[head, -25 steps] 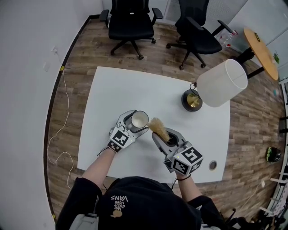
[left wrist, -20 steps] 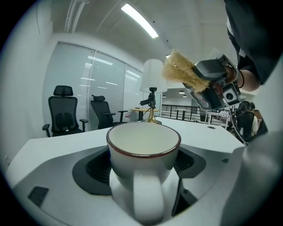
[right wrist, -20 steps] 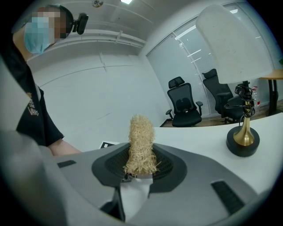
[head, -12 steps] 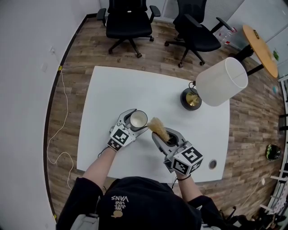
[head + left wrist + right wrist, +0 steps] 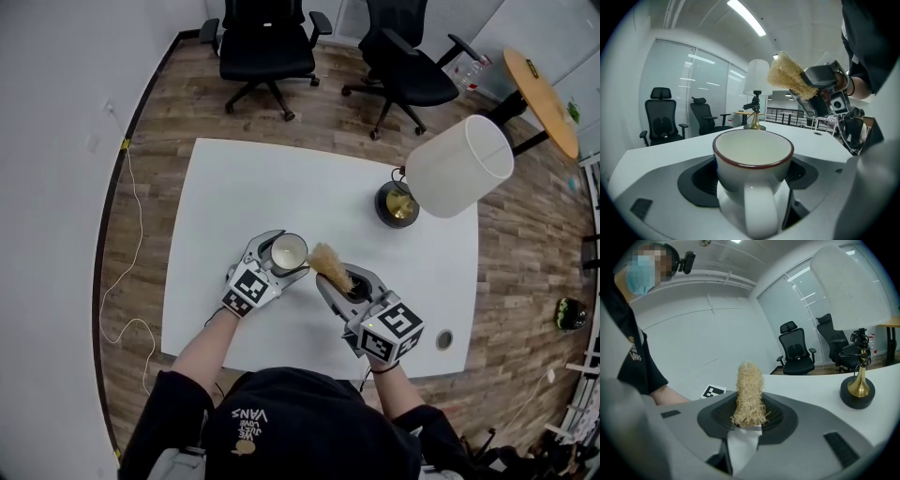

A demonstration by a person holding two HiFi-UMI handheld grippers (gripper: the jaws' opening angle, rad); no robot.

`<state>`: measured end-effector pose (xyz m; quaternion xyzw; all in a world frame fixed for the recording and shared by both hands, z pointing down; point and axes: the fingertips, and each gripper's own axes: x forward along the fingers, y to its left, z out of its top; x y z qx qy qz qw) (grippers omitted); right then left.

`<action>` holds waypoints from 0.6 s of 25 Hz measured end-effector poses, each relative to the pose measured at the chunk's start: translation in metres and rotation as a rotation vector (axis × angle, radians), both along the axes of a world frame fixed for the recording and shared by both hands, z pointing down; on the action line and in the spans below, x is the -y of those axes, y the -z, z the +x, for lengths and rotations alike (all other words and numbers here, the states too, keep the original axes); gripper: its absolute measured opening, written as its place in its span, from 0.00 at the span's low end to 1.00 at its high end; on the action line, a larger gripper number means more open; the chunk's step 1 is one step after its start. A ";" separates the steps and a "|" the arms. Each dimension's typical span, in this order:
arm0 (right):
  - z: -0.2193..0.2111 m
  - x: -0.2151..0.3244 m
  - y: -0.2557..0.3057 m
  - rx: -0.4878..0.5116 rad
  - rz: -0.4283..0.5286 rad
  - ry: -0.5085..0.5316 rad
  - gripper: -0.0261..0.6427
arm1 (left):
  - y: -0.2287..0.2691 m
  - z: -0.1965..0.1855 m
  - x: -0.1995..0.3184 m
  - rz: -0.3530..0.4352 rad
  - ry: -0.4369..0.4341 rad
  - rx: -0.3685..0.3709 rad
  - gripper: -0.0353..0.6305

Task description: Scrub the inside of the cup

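Straw-coloured brush (image 5: pixel 327 262) in right hand-held gripper (image 5: pixel 340 281) stays beside cup (image 5: pixel 289 250) clamped in left hand-held gripper (image 5: pixel 284 259).

cup (image 5: pixel 289 251): white, dark-red rim, empty, is sitting upright between the left gripper (image 5: pixel 279 257) jaws, handle pointing back at it | brush (image 5: pixel 329 263): straw-coloured bristle tuft, is sticking out beyond the right gripper (image 5: pixel 339 279) jaws, hovering just beside the cup's rim, outside it

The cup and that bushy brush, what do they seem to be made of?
The cup looks like glazed ceramic: it has smooth, glossy white walls with a thin dark red line on the rim. The brush looks like dry plant fibre, tan, matt and frizzy, though it could be synthetic. Its white stem looks like plastic.
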<state>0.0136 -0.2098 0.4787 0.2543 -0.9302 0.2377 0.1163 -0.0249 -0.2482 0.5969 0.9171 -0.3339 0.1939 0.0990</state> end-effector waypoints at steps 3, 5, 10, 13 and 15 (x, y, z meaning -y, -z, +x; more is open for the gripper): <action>-0.003 -0.002 0.002 -0.021 0.018 0.031 0.19 | 0.014 -0.002 -0.005 0.019 -0.017 0.024 0.64; -0.006 -0.004 0.004 -0.022 0.027 0.046 0.19 | 0.025 -0.005 -0.008 0.041 -0.023 0.055 0.64; -0.017 -0.011 0.015 -0.028 0.060 0.087 0.19 | 0.052 -0.017 -0.019 0.100 -0.042 0.176 0.64; -0.027 -0.018 0.025 -0.030 0.089 0.125 0.19 | 0.065 -0.024 -0.027 0.134 -0.062 0.272 0.64; -0.032 -0.025 0.029 -0.052 0.115 0.159 0.19 | 0.074 -0.025 -0.034 0.155 -0.073 0.316 0.64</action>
